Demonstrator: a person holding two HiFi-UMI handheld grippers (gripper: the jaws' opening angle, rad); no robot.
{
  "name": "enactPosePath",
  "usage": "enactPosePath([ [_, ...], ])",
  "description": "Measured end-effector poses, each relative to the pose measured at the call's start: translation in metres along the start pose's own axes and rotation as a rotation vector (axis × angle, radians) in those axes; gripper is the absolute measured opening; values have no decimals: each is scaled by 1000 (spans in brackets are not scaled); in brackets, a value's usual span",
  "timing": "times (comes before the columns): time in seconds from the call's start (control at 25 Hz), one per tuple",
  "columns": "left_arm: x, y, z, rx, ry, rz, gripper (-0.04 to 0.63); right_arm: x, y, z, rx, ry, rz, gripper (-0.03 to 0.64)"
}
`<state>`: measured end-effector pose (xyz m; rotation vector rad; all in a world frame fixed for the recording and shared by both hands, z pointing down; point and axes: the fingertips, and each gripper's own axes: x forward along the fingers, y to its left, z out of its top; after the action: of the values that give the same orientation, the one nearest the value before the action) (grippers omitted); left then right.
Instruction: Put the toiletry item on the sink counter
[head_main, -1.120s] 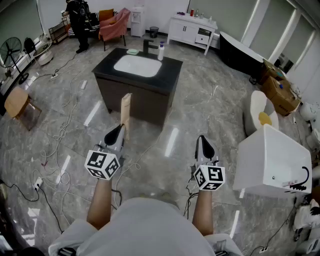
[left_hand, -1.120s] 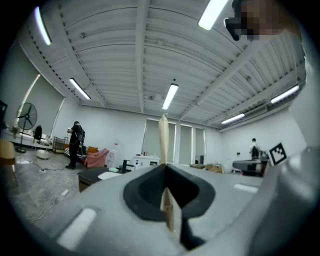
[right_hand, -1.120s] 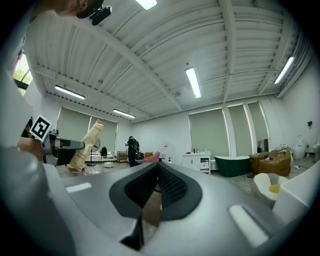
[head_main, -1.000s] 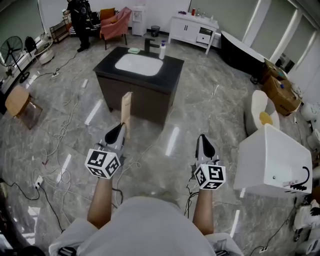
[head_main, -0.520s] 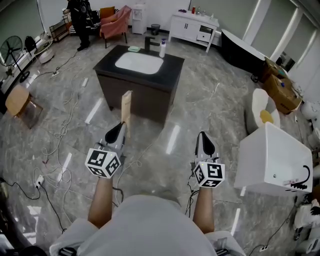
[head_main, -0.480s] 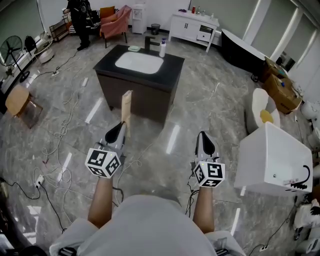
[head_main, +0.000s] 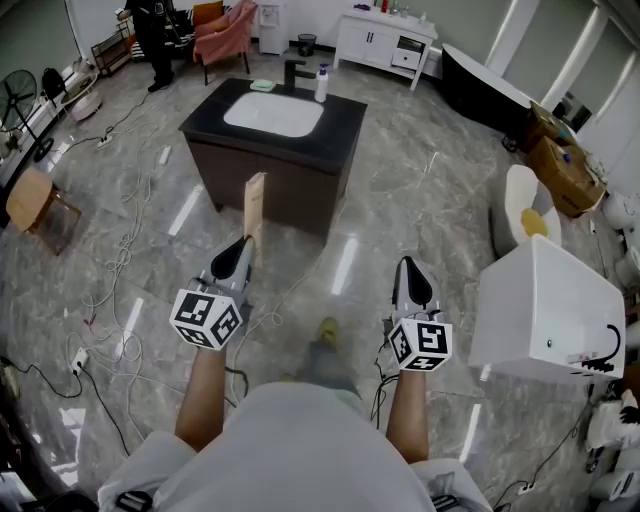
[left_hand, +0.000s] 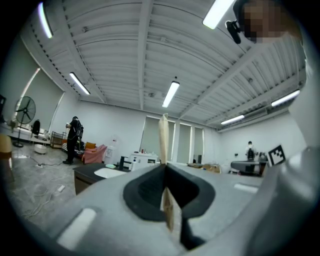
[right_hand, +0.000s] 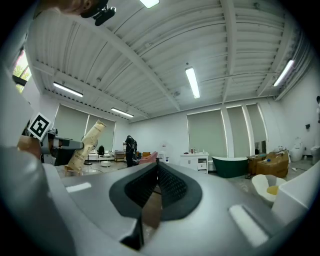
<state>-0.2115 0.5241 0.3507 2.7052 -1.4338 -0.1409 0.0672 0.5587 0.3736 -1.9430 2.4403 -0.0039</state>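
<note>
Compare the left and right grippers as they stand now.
The left gripper is shut on a tan toiletry tube; the right gripper is shut on nothing. The left's fingers pinch the tube's lower end; the right's meet tip to tip. Both point toward the sink counter, short of it.

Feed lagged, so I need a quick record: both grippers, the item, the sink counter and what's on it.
left gripper: shut on tall flat tan toiletry tube, upright
right gripper: shut, nothing between jaws
dark sink counter with white basin: ahead across the floor, away from both grippers
on counter: white pump bottle, black faucet, pale green dish
</note>
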Motion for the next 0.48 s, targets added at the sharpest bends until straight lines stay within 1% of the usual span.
enactPosePath([
  [0.2, 39, 10, -8, 1, 14, -4, -2, 37, -19, -9, 1, 12, 4, 4],
  [0.48, 116, 43, -11, 2, 40, -3, -2, 120, -47, -17, 26, 24, 22, 5],
])
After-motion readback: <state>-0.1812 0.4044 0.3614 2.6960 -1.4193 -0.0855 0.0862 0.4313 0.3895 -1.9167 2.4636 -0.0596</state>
